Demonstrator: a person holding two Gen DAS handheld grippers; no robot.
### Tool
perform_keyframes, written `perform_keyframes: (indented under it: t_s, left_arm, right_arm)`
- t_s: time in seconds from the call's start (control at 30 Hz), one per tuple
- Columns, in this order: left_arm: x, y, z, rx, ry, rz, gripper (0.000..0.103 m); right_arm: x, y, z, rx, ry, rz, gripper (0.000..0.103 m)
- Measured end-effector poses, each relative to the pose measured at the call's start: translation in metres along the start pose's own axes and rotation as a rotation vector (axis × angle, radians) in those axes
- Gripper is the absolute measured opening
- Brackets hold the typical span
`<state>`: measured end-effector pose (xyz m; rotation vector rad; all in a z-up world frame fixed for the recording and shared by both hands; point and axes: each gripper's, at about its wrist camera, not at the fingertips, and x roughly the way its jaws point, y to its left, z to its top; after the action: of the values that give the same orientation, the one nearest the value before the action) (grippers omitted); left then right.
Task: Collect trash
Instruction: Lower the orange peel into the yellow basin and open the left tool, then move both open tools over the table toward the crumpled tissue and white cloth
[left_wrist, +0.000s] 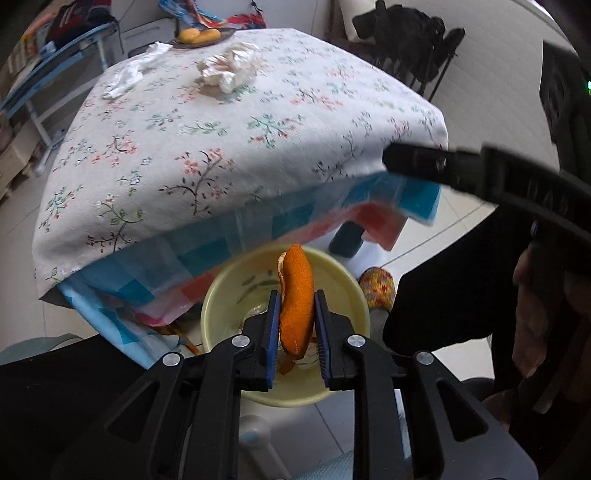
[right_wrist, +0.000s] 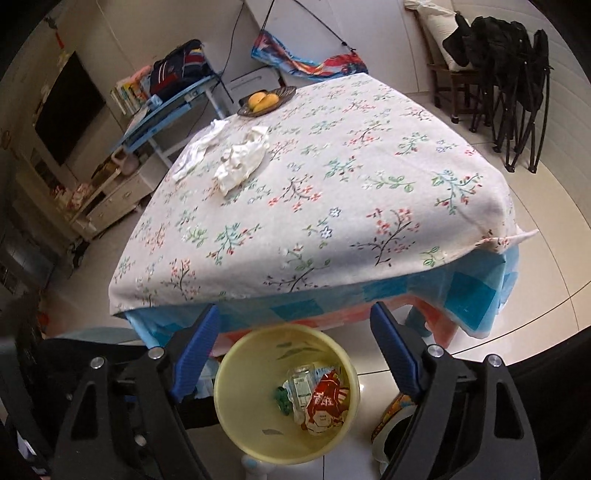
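Blue-padded and clamped tight, the left hand-held gripper has an orange peel pinched between its fingers, the peel standing on end with its long axis running up and away from the camera. Directly beneath it sits the yellow bin, on the floor just in front of the surface, so the peel hangs right over the open mouth; letting go looks like all that's needed, though a sticky peel could cling to a pad. Over on the other side, the right hand-held gripper is spread wide and carrying nothing, and it too hovers above the bin, where a red wrapper and a clear plastic piece already lie at the bottom. Up on the flowered cloth, a crumpled white tissue and a second white wad wait at the far side, well apart from both grippers, near a dish of fruit. Judging by position, the free right one is the natural candidate for those.
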<state>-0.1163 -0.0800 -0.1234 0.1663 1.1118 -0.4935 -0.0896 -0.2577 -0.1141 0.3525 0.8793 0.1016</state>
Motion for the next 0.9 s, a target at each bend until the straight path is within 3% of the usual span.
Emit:
perform_keyframes:
  t_s: [0.13,0.43,0.6,0.7,0.9]
  left_arm:
    - [-0.003,0.003,0.001,-0.019,-0.011,0.015,0.042]
    - [-0.033,0.027,0.010,-0.141,-0.182,0.085,0.052]
    - [-0.059,0.053,0.013,-0.272,-0.323,0.181,0.068]
    - [-0.066,0.067,0.016,-0.329,-0.360,0.217,0.069]
    - [-0.076,0.083,0.035,-0.353,-0.404,0.247,0.075]
  right_arm:
    - [-0.003,-0.004,0.003,0.010,-0.020,-0.002,0.080]
    - [-0.005,-0.004,0.004,0.012,-0.050,-0.014,0.081]
    - [-0.006,0.003,0.004,-0.021,-0.073,-0.022,0.081]
    - [-0.005,0.011,0.005,-0.049,-0.086,-0.023,0.081]
    - [0.000,0.022,0.015,-0.068,-0.099,-0.002,0.083]
